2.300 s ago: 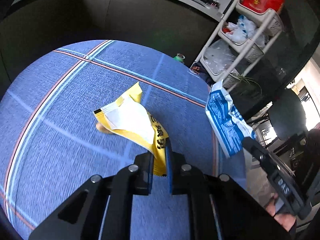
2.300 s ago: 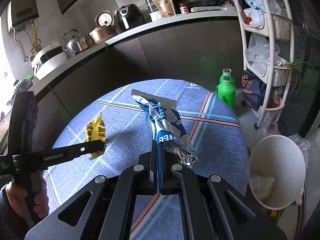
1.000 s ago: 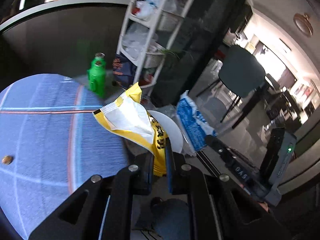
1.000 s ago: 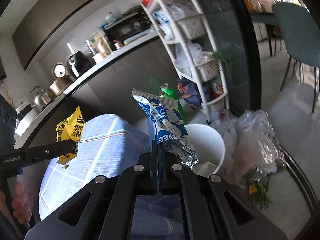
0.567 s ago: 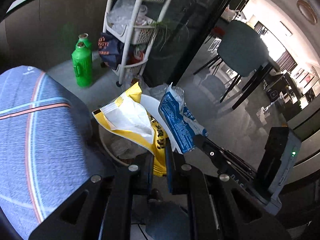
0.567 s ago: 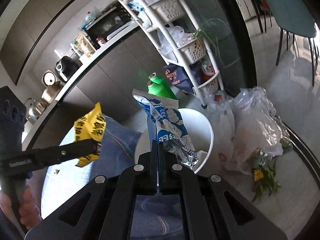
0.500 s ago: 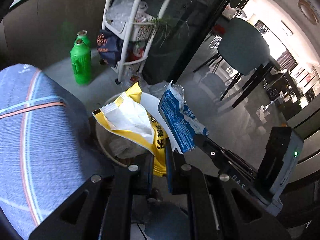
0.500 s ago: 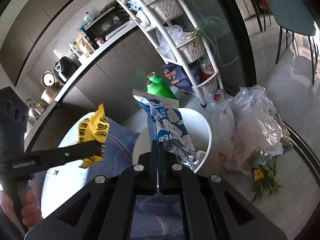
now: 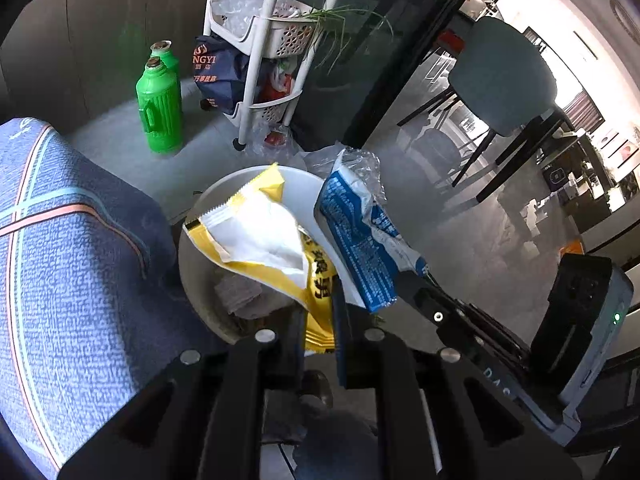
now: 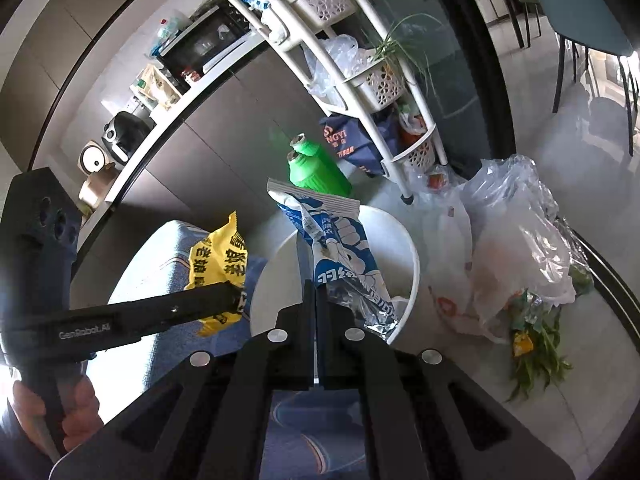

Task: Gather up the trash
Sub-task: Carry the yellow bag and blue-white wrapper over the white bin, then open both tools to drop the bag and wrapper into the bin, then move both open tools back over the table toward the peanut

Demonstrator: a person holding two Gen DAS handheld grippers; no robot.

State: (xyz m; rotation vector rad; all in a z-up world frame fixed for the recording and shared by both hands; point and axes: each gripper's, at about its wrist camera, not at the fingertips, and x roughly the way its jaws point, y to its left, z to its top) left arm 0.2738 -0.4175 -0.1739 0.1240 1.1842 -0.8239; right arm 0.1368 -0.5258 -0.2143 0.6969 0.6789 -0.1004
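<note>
My left gripper (image 9: pixel 318 320) is shut on a yellow and white snack wrapper (image 9: pixel 260 240) and holds it over the white trash bin (image 9: pixel 200 264) on the floor. My right gripper (image 10: pixel 316 300) is shut on a blue and white wrapper (image 10: pixel 340 256), held above the same bin (image 10: pixel 404 248). The blue wrapper (image 9: pixel 360 240) also shows in the left wrist view, beside the yellow one. The yellow wrapper (image 10: pixel 220 256) shows in the right wrist view at the bin's left edge. Crumpled trash lies inside the bin.
The blue-clothed table edge (image 9: pixel 80 240) is just left of the bin. Green bottles (image 9: pixel 158 104) and a white basket rack (image 9: pixel 272 32) stand behind it. Clear plastic bags (image 10: pixel 512 248) and green leaves (image 10: pixel 536 352) lie on the floor to the right.
Both grippers have swung from over the table to above the trash bin, carrying their wrappers. In the last half second they have closed in a little more over the bin.
</note>
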